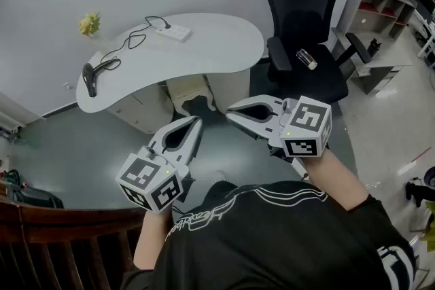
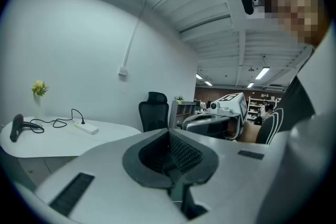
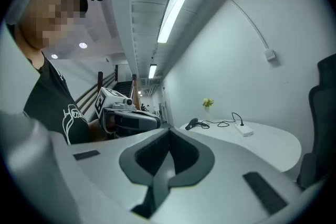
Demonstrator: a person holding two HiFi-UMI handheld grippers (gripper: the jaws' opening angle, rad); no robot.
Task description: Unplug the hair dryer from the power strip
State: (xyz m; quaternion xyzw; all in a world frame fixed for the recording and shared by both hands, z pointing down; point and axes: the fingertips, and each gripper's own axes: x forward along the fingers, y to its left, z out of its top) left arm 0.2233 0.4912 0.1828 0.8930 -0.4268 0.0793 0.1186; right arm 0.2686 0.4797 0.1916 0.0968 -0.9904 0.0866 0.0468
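Note:
A black hair dryer [image 1: 89, 76] lies at the left end of the white curved table [image 1: 224, 44]. Its black cable runs to a plug [image 1: 162, 26] seated in the white power strip [image 1: 173, 31] near the table's far edge. Both grippers are held well short of the table, over the grey floor. My left gripper [image 1: 195, 123] and right gripper [image 1: 232, 113] are each shut with nothing in them. The left gripper view shows the dryer [image 2: 17, 127] and strip [image 2: 86, 127] far off, past my left gripper [image 2: 169, 131]. Beyond my right gripper [image 3: 169, 131], the right gripper view shows the dryer [image 3: 192, 123] and strip [image 3: 244, 131].
A black office chair [image 1: 302, 30] stands right of the table, a clear bottle [image 1: 306, 59] lying on its seat. Yellow flowers [image 1: 89, 24] sit by the wall behind the table. A grey shelf unit [image 1: 380, 3] is at far right, a wooden railing [image 1: 41, 227] at near left.

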